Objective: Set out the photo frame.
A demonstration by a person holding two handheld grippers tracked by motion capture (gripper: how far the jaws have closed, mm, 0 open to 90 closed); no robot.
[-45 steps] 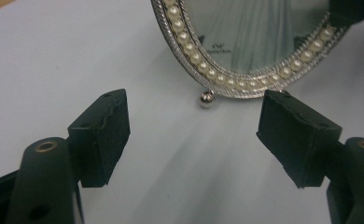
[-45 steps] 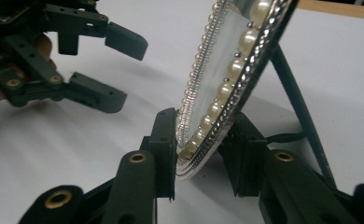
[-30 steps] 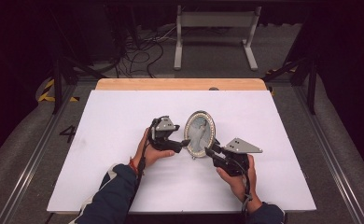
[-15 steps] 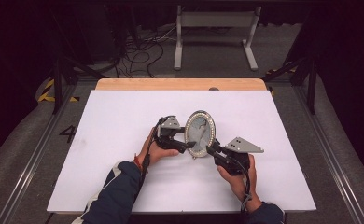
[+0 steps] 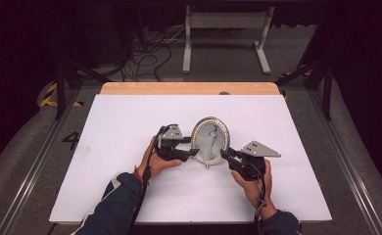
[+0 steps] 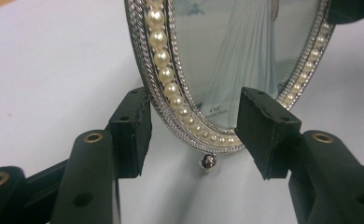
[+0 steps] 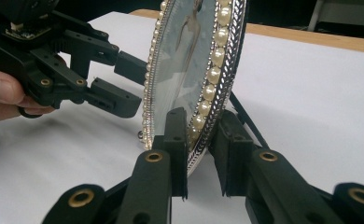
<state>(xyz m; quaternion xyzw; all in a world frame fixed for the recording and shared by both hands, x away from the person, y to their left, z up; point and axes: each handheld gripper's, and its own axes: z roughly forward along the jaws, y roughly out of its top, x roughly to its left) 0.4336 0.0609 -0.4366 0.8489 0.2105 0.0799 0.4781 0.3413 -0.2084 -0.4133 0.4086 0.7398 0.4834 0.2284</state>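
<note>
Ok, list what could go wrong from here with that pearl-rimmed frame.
1. The oval picture frame stands upright with the right gripper clamped on its thin rim; a small twist could tip it over.
2. The left gripper has just been closing around the lower rim, but its pads have a gap on the glass side, so the frame may get nudged sideways.
3. Hard pads press on the pearls and could scratch or loosen them.

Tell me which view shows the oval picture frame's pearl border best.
The left gripper view: the pearl border runs close and sharp along the oval picture frame. The right gripper view shows the pearls edge-on. The high view shows the whole frame upright on the table, its pearls tiny.
</note>
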